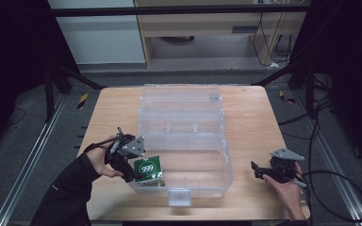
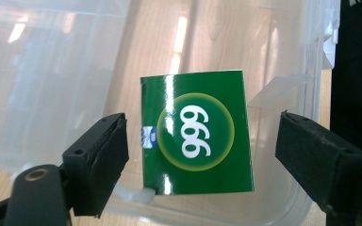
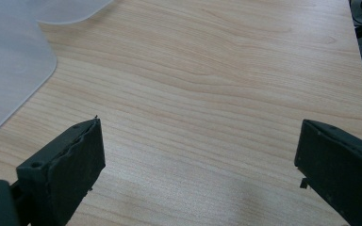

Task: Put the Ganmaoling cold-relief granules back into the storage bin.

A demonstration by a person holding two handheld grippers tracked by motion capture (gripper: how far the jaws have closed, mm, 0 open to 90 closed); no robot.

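At the lower left of the high view, a dark sleeve (image 1: 68,188) enters from the bottom edge, angled up and to the right. The left gripper (image 1: 131,173) is held at the near left corner of the clear bin (image 1: 207,141), its jaws pointed into the bin. In the left gripper view the jaws are spread wide, one on each side of the green box (image 2: 197,133) marked "999", with a gap on both sides. The box lies inside the bin, in that corner. At the lower right, the right gripper (image 1: 256,169) is held low over the table (image 1: 250,117), pointing left toward the bin, jaws wide apart, nothing between them.
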